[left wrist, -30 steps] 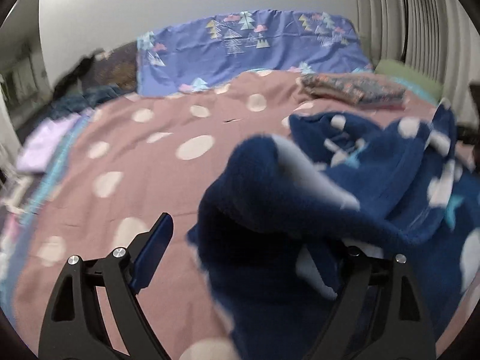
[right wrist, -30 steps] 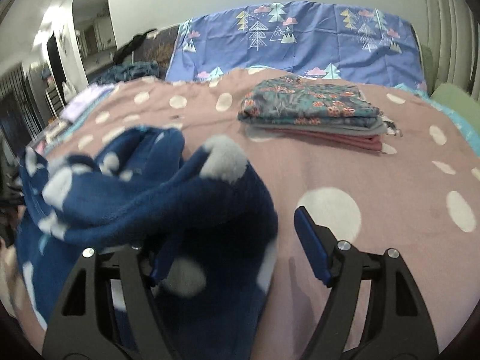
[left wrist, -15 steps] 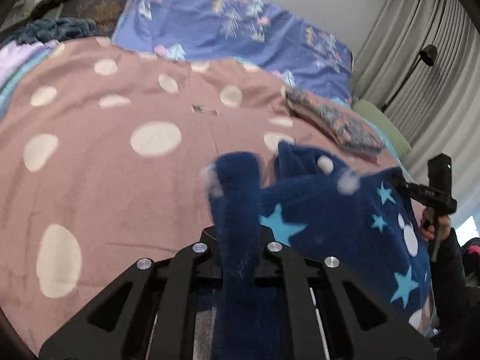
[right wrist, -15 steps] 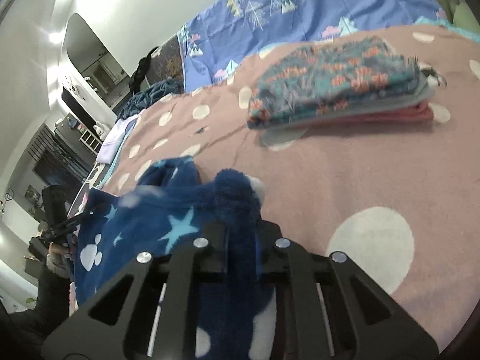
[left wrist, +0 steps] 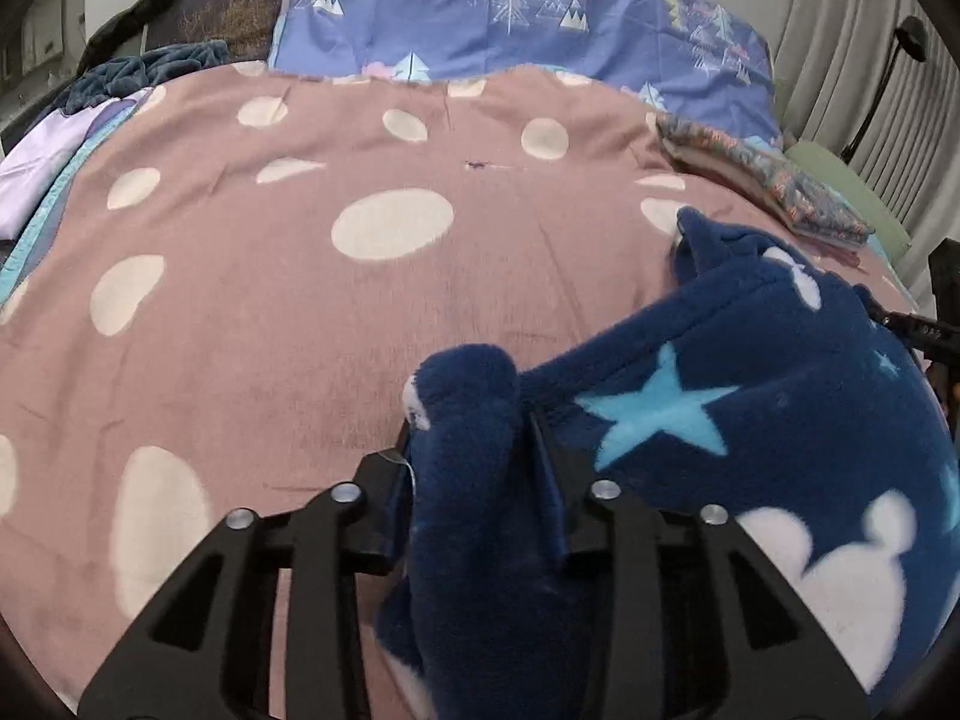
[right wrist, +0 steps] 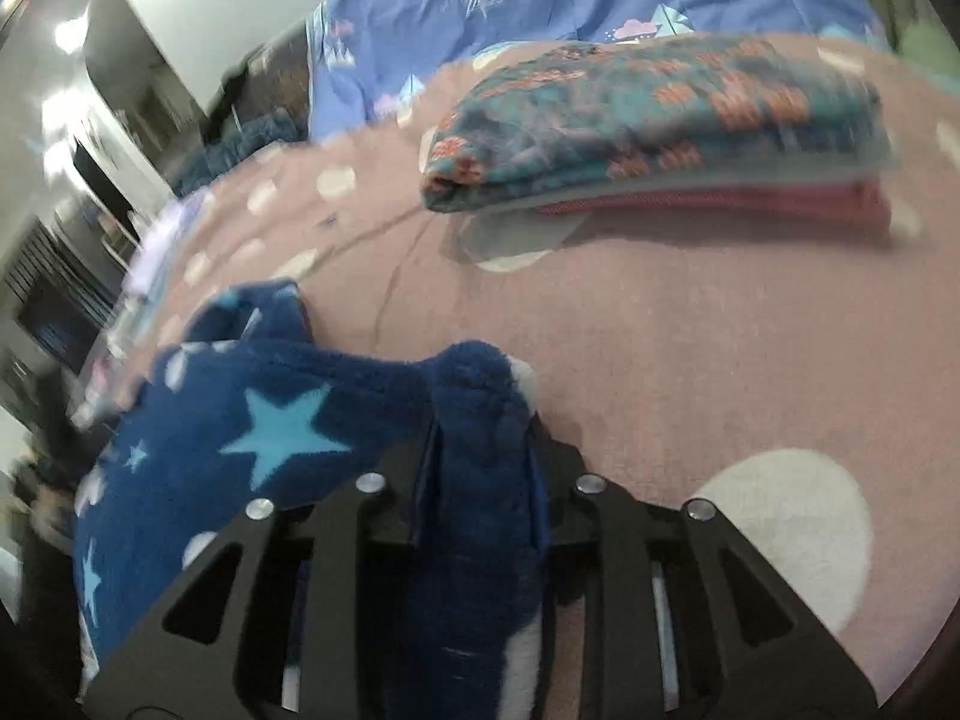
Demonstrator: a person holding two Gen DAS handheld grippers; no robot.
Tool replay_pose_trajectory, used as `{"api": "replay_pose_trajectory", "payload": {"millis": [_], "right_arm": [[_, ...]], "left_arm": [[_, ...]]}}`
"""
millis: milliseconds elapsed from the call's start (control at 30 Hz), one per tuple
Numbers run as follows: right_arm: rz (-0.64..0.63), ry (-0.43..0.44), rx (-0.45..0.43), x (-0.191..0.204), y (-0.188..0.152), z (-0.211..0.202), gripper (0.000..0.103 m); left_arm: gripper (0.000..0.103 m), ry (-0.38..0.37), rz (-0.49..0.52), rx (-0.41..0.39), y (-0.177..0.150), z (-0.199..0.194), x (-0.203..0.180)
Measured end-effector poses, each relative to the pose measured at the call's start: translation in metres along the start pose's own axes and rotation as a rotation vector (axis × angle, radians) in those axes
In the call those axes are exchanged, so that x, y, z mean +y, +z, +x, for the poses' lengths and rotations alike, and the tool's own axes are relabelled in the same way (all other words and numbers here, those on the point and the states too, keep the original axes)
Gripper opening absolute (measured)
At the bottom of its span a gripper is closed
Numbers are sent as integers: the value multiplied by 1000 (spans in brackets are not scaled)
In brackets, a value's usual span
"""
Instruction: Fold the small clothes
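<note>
A dark blue fleece garment [left wrist: 720,420] with light blue stars and white shapes is stretched between both grippers above the pink dotted bedspread [left wrist: 300,300]. My left gripper [left wrist: 474,450] is shut on one bunched corner of it. My right gripper [right wrist: 480,450] is shut on the other corner of the garment [right wrist: 252,420]. The right gripper's black body also shows at the right edge of the left wrist view [left wrist: 936,330]. Both sets of fingertips are hidden in the fleece.
A stack of folded clothes [right wrist: 660,120] with a teal floral piece on top lies on the bedspread [right wrist: 690,330] ahead of the right gripper; it also shows in the left wrist view [left wrist: 780,180]. A blue tree-print cover [left wrist: 510,18] lies at the bed's far end. Curtains [left wrist: 870,60] hang at right.
A second ago both grippers were open around the crumpled garment. They have shut on its corners and pulled apart, stretching the fleece between them.
</note>
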State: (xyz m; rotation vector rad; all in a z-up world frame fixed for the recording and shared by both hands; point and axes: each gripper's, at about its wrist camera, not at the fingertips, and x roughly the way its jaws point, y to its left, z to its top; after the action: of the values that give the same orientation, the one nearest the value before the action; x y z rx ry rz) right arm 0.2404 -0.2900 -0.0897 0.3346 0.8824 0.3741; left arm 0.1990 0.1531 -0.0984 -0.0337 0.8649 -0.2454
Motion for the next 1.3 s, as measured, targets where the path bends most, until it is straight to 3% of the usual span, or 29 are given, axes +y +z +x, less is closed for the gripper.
{"api": "replay_pose_trajectory", "payload": {"millis": [100, 200, 333, 400, 433, 467, 533, 700, 800, 867, 933, 1100, 1233, 1300], "right_arm": [[88, 58, -38, -17, -2, -14, 33], [105, 74, -62, -23, -6, -30, 38], [111, 83, -113, -38, -17, -46, 39], [159, 58, -137, -46, -21, -54, 39], [171, 0, -127, -50, -22, -56, 27], [170, -17, -110, -53, -22, -57, 22], [163, 14, -80, -55, -20, -58, 15], [94, 145, 33, -48, -20, -54, 15], [69, 193, 78, -43, -24, -51, 17], [76, 232, 98, -42, -27, -48, 28], [95, 289, 106, -45, -29, -47, 41], [106, 385, 126, -44, -28, -46, 56], [67, 363, 161, -32, -31, -41, 59], [78, 356, 162, -32, -31, -39, 58]], "left_arm": [[45, 32, -29, 9, 5, -10, 5], [46, 125, 18, 21, 9, -30, -6], [58, 178, 95, -71, 12, -83, -47], [60, 153, 155, -88, 7, -102, -83], [63, 128, 199, -90, 2, -110, -109], [65, 105, 237, -90, -3, -115, -129], [69, 41, 343, -79, -17, -121, -184], [73, -186, 556, -27, -70, -113, -327], [75, -201, 695, 16, -103, -96, -386], [76, -136, 773, 15, -121, -84, -415], [83, -80, 809, -5, -128, -77, -427], [83, -95, 738, 38, -122, -77, -425], [83, -98, 731, 39, -124, -81, -429], [84, -152, 722, 58, -126, -85, -430]]}}
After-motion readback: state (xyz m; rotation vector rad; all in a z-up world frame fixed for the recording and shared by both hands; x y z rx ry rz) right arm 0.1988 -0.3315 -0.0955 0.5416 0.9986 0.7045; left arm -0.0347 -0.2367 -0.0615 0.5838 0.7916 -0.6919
